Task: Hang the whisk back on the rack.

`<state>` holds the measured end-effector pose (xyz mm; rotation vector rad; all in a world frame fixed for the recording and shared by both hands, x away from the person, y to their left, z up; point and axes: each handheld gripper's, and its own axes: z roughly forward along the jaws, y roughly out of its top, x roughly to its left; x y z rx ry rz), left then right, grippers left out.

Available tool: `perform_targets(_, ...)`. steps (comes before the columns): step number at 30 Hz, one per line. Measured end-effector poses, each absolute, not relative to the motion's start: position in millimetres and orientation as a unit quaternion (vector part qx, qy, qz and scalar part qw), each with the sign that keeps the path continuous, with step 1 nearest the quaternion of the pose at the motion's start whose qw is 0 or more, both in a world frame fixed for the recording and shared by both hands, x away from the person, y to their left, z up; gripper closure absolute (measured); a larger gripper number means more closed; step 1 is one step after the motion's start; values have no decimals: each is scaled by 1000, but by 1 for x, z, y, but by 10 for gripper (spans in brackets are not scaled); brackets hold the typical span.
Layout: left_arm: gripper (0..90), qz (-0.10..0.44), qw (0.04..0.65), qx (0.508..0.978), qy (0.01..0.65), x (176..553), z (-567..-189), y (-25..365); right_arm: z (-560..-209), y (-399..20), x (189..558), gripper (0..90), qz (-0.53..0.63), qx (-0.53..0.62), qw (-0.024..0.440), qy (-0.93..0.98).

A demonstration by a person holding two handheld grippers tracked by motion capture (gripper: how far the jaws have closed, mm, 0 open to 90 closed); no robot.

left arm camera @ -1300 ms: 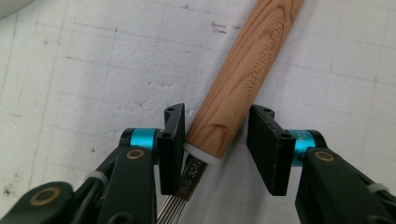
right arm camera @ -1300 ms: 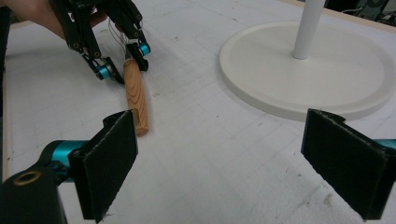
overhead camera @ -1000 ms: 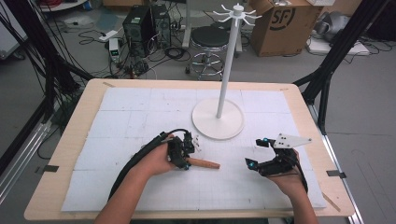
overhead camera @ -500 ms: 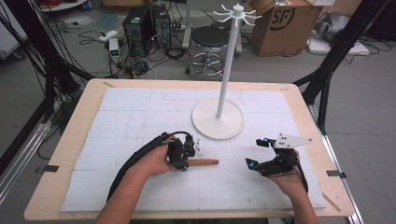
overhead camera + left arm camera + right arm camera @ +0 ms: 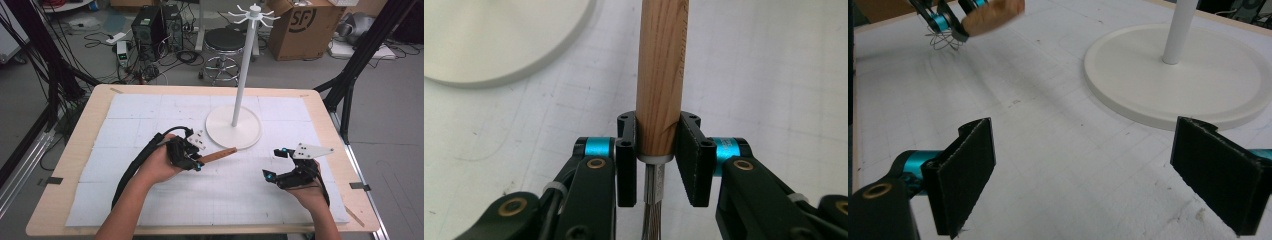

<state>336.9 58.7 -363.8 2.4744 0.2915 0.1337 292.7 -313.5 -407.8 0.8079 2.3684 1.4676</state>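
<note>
Your left gripper [image 5: 655,150] has its fingers clamped on the whisk's wooden handle [image 5: 661,75], held above the surface [image 5: 150,115] near the stand base [image 5: 234,134]. Your right gripper [image 5: 1098,175] has its fingers apart, gripping nothing.

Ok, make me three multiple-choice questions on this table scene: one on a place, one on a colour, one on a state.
1. Where does the white stand sit?
A. Far half of the table
B. Near left corner
C. On the floor

2. What colour is the handle of the whisk?
A. Blue
B. Wood brown
C. Black

3. How is the right gripper?
A. Shut on the whisk
B. Shut on the stand
C. Open

Answers: 1 A, its round base lies beyond both hands. 2 B, the grain shows between the left gripper jaws. 3 C, its jaws stand wide apart with nothing between.
</note>
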Motion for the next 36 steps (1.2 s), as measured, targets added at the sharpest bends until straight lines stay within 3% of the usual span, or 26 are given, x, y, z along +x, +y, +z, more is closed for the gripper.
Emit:
perform_targets(10, 721, 41, 409, 901, 137, 337, -336, 75, -408, -312, 293, 100, 502, 275, 120, 811)
perform_targets(16, 721, 62, 414, 898, 137, 337, -314, 74, -409, -310, 293, 100, 501, 273, 117, 813)
perform_targets(36, 721, 51, 494, 855, 146, 364, -253, 62, -408, -312, 294, 99, 506, 272, 118, 810)
